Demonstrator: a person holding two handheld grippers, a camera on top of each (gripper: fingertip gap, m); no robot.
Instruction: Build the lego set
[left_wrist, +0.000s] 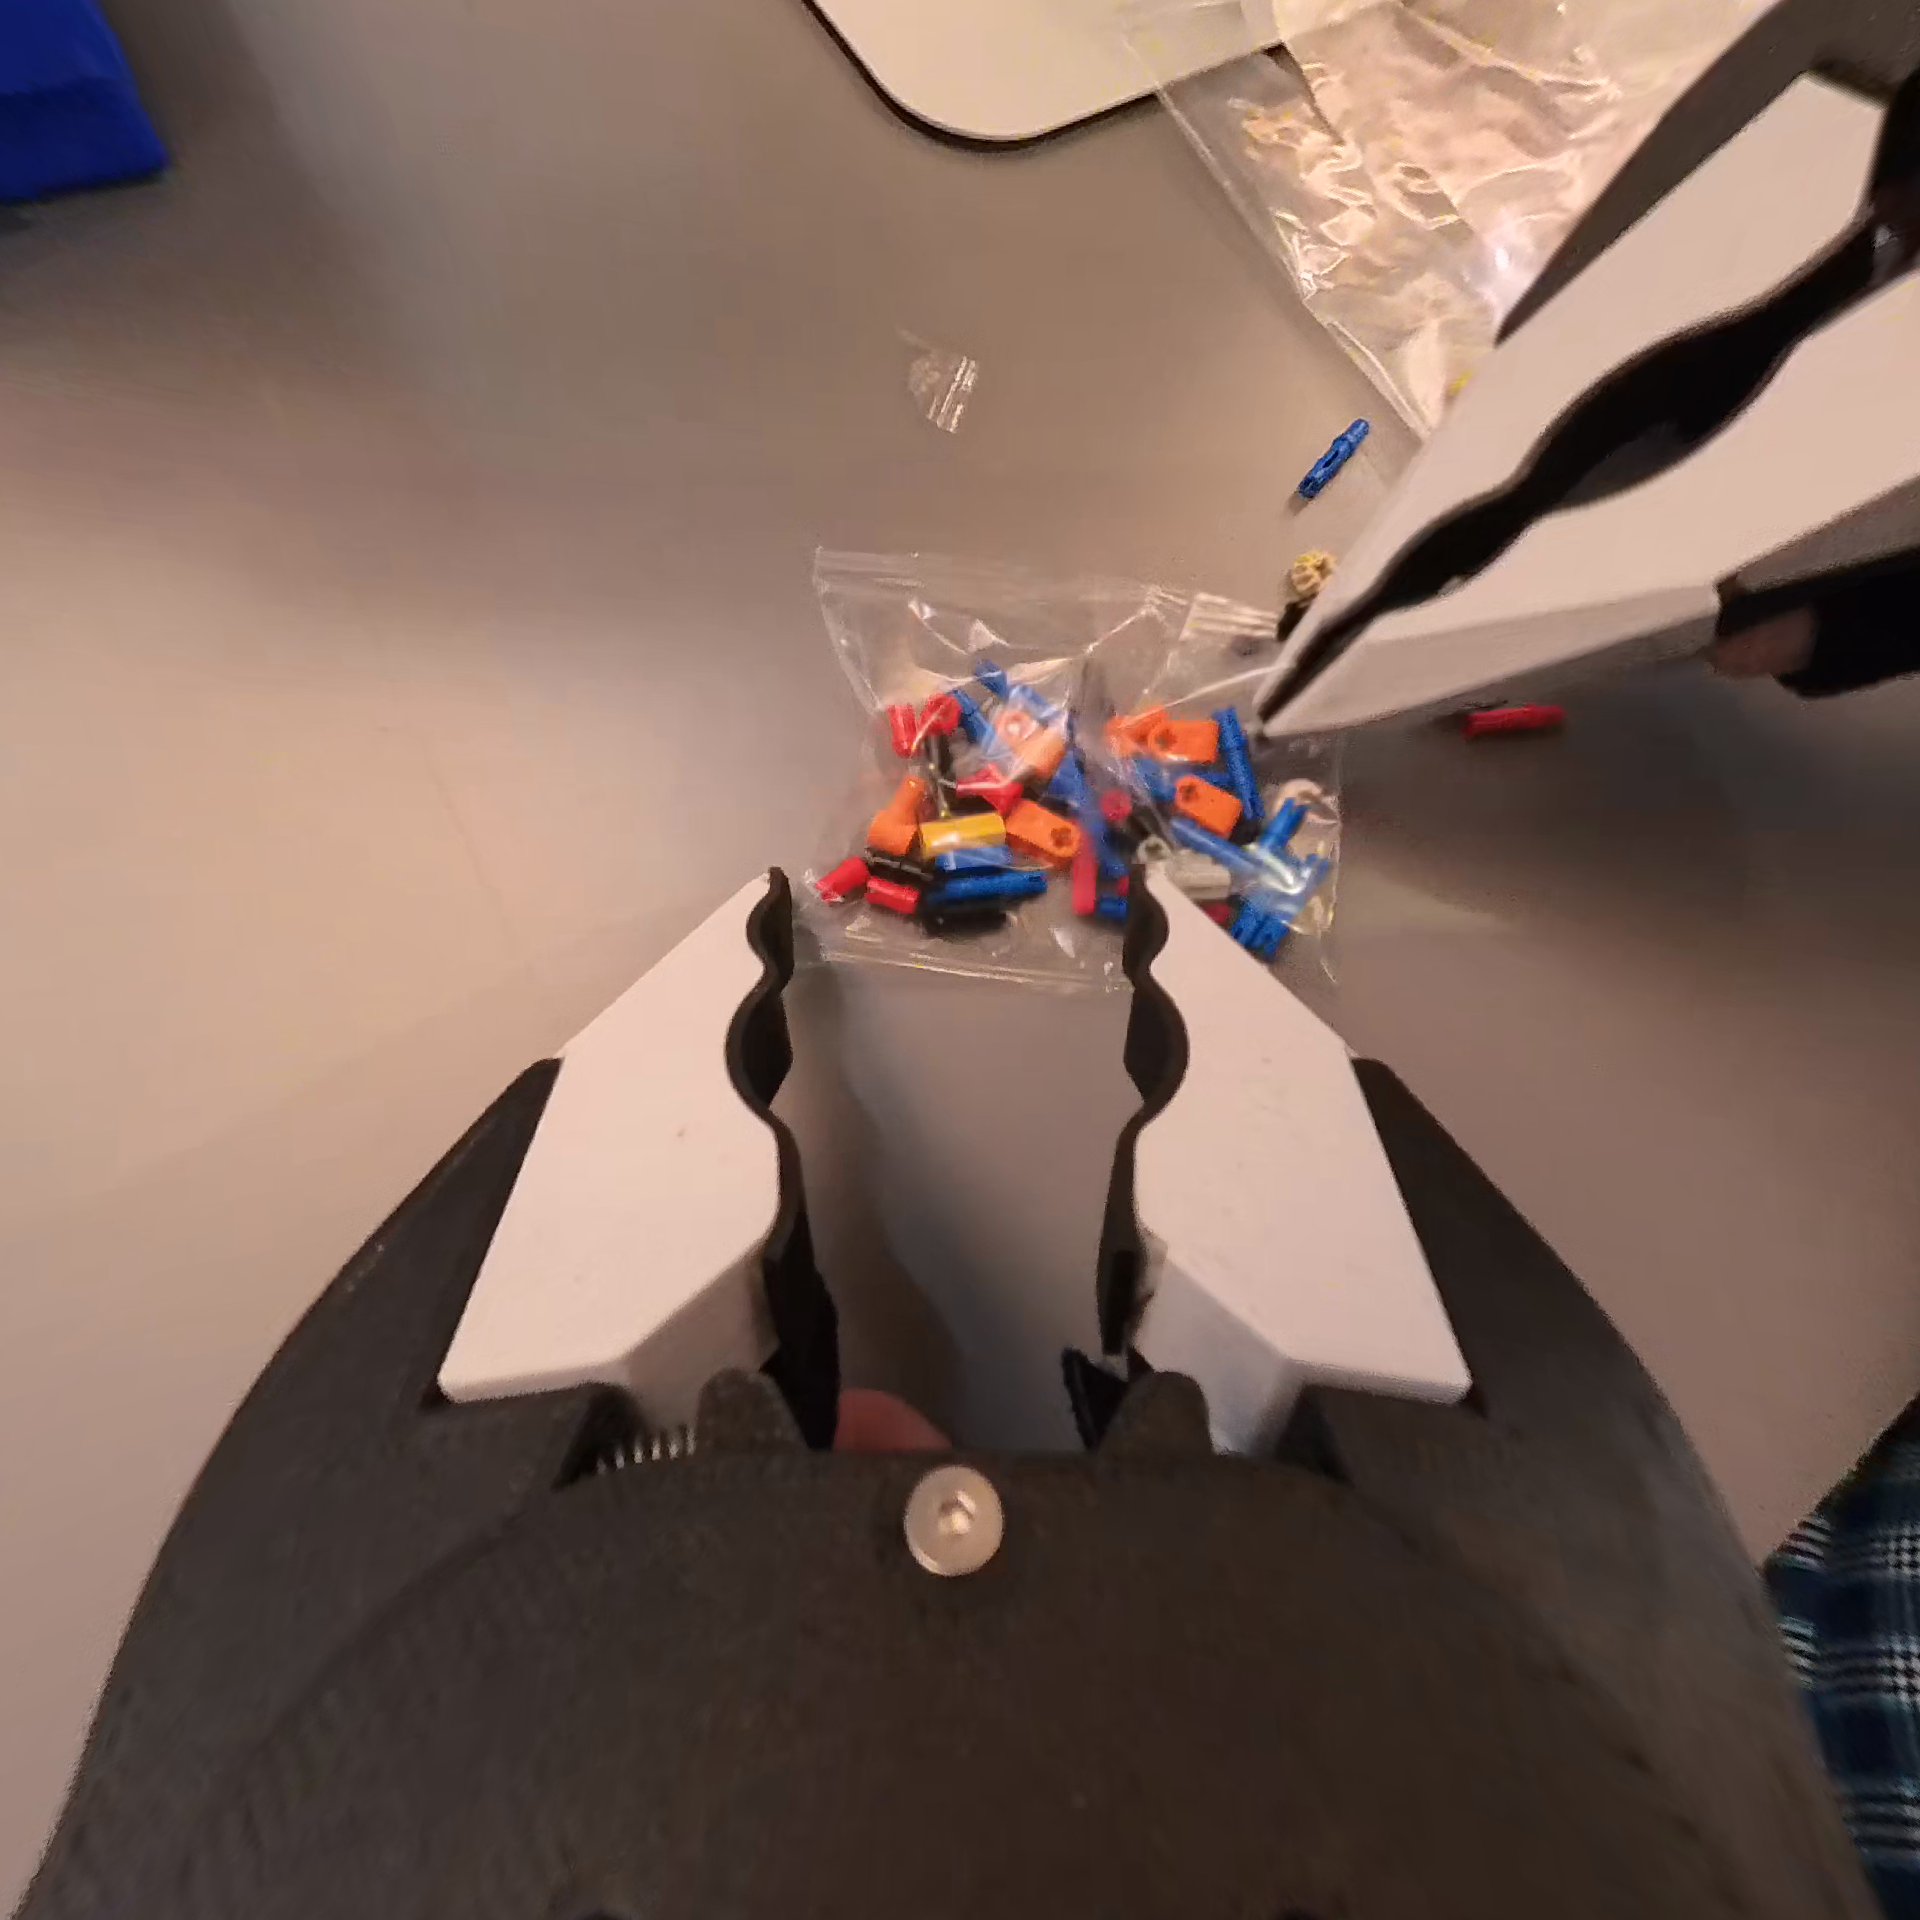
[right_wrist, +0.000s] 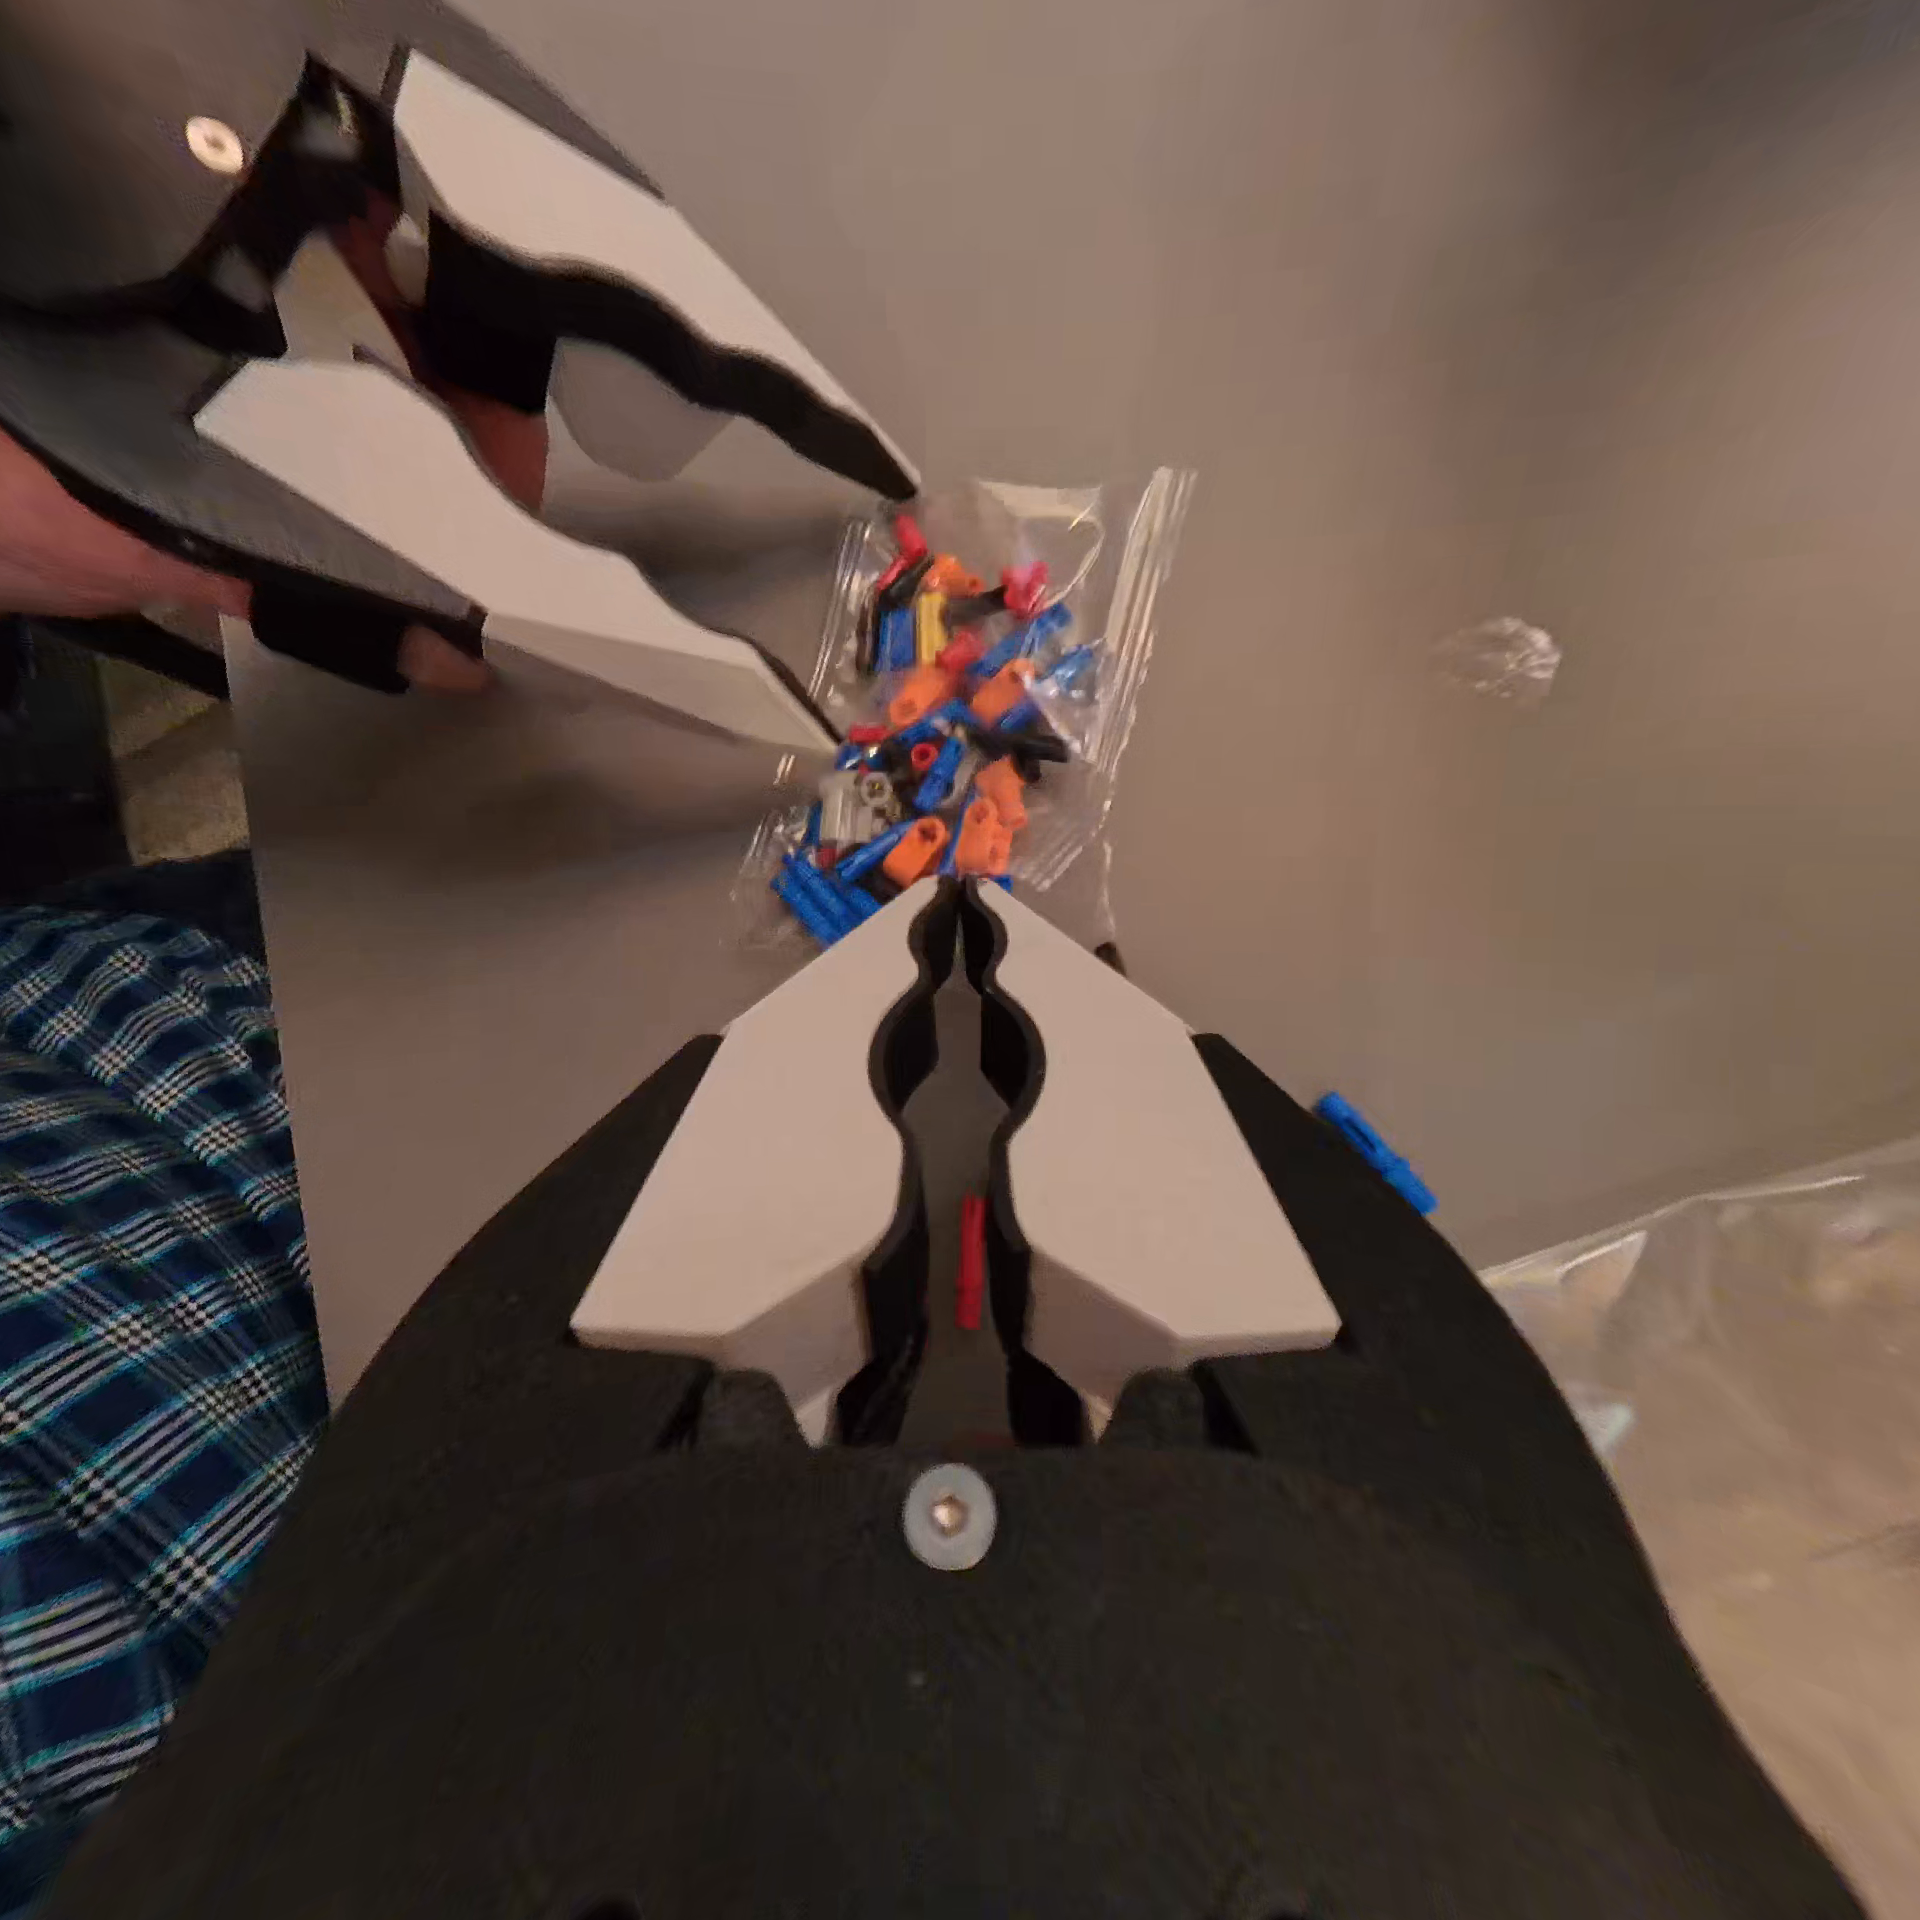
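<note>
Left wrist view: left gripper (left_wrist: 961, 894) is occupying the lower centre, its white fingers standing wide apart with nothing between them. A clear bag of lego pieces (left_wrist: 1070, 810) is lying on the grey table (left_wrist: 468, 623) at mid-frame, just beyond the fingertips, showing blue, orange, red, yellow and black parts. The right gripper (left_wrist: 1262, 717) is entering from the upper right, its tips pressed together at the bag's right edge; whether they are pinching the plastic cannot be told. A loose blue pin (left_wrist: 1332, 457) is lying right of centre, a red pin (left_wrist: 1512, 719) under the right gripper, a scrap of clear plastic (left_wrist: 943, 379) above the bag, and a large crumpled clear bag (left_wrist: 1455, 177) at upper right.

Right wrist view: right gripper (right_wrist: 961, 883) is filling the lower centre, fingertips closed together at the near edge of the bag of lego pieces (right_wrist: 956, 717). The left gripper (right_wrist: 873, 613) is reaching in from upper left, fingers apart, tips beside the bag. A person's hand (right_wrist: 208, 603) in a black fingerless glove is holding it.
</note>
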